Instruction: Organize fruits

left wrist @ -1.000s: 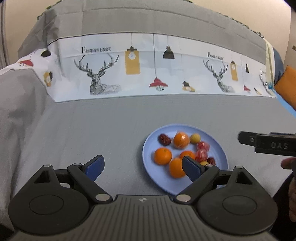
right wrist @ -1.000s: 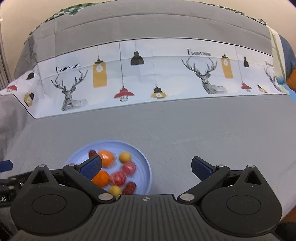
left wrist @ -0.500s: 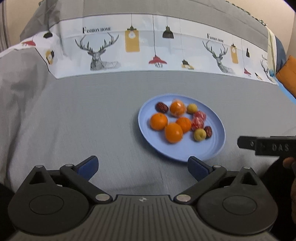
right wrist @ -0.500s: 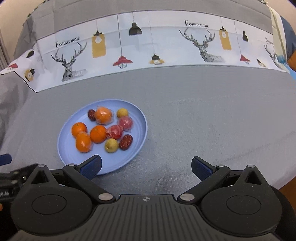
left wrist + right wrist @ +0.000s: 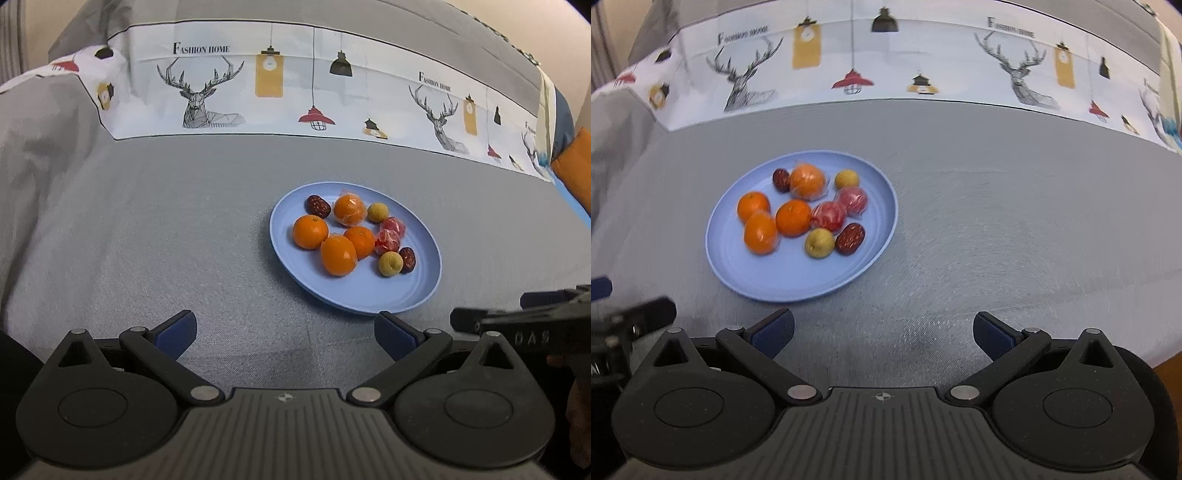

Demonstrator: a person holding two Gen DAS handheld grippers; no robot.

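Blue plate [image 5: 373, 295]: we see oranges [image 5: 310, 231], red dates [image 5: 317, 205] on it.
Left gripper [image 5: 286, 330]: we hold it spread, empty.
Right gripper [image 5: 884, 330]: likewise spread, empty.

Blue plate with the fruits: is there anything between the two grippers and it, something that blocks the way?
Nothing visible blocks the way. Only bare grey cloth lies between the open right gripper and the blue plate, and between the open left gripper and the plate. The fruits lie uncovered on the plate.
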